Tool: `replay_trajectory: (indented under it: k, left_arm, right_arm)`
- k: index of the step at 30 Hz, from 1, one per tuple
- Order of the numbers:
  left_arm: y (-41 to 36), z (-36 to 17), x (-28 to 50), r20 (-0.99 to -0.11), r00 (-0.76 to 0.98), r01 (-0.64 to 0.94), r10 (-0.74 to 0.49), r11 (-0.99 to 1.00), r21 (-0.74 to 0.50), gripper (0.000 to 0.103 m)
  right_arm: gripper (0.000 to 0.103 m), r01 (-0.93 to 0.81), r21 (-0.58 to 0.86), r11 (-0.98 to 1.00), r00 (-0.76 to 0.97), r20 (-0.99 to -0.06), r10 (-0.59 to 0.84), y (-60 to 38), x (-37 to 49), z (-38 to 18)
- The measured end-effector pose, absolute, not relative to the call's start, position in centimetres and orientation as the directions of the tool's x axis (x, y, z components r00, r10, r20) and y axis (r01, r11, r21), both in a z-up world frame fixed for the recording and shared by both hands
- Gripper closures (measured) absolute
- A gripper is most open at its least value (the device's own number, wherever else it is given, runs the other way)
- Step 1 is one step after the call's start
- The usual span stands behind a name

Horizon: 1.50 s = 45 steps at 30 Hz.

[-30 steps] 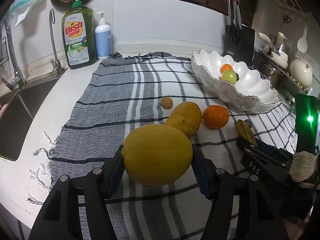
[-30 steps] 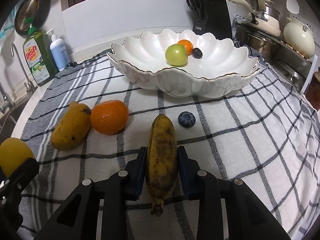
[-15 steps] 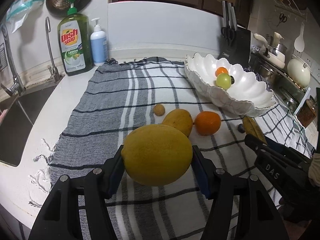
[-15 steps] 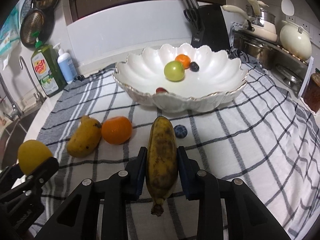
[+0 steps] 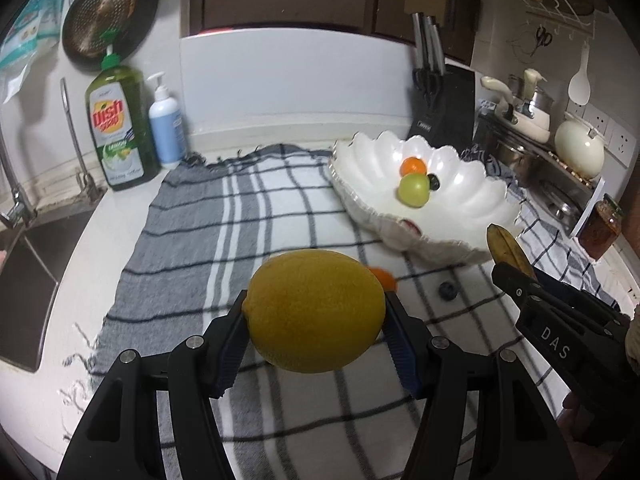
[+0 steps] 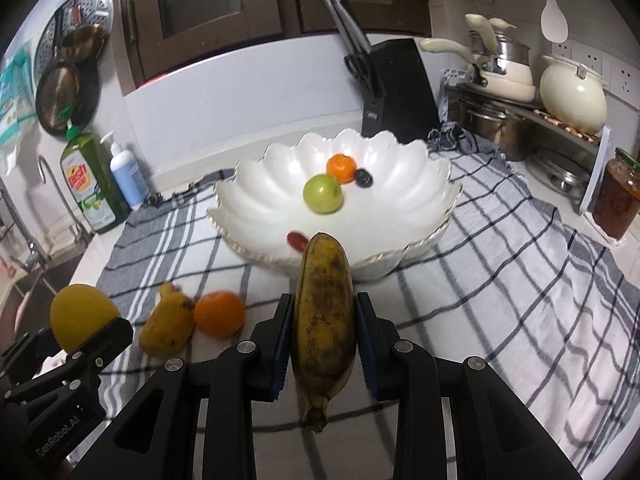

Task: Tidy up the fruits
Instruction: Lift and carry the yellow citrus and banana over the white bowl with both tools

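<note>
My left gripper is shut on a large yellow lemon, held above the checked cloth. The lemon also shows at the left of the right wrist view. My right gripper is shut on a spotted banana, lifted just in front of the white scalloped bowl. In the bowl lie a green fruit, a small orange, a dark berry and a red one. A mango, an orange and a blueberry rest on the cloth.
A sink and tap lie at the left, with a dish soap bottle and a pump bottle behind the cloth. A knife block, pots on a rack and a jar stand at the back right.
Both grippers have risen with their fruit and come nearer the bowl. The lemon now hides the mango in the left wrist view; the banana's tip now overlaps the bowl's rim.
</note>
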<state>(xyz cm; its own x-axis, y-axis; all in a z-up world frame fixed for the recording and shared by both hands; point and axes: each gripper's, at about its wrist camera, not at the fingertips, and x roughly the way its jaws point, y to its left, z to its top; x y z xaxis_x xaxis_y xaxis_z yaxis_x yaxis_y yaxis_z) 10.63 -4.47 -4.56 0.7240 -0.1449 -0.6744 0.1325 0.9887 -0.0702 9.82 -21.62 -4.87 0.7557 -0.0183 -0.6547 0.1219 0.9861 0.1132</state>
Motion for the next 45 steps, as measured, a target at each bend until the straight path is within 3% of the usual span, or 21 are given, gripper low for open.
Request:
replay_trajectory:
  k: [20, 37, 45]
  left_arm:
    - [-8.2, 1.5, 17.7, -0.567, 0.802, 0.207, -0.187, 0.978, -0.029, 0.041]
    - [-11.5, -2.4, 26.5, -0.62, 0.765, 0.218, -0.176, 0.976, -0.008, 0.041]
    - [-12.2, -4.9, 29.0, -0.684, 0.704, 0.239, -0.192, 0.971, -0.027, 0.041]
  right_arm:
    - [0.072, 0.186, 0.102, 0.977, 0.82, -0.564, -0.097, -25.3, 14.3, -0.1]
    - [0.072, 0.245, 0.003, 0.97, 0.779, -0.595, -0.195, -27.8, 21.2, -2.3]
    - [0.072, 0.256, -0.001, 0.967, 0.744, -0.638, -0.197, -28.4, 23.4, -4.5]
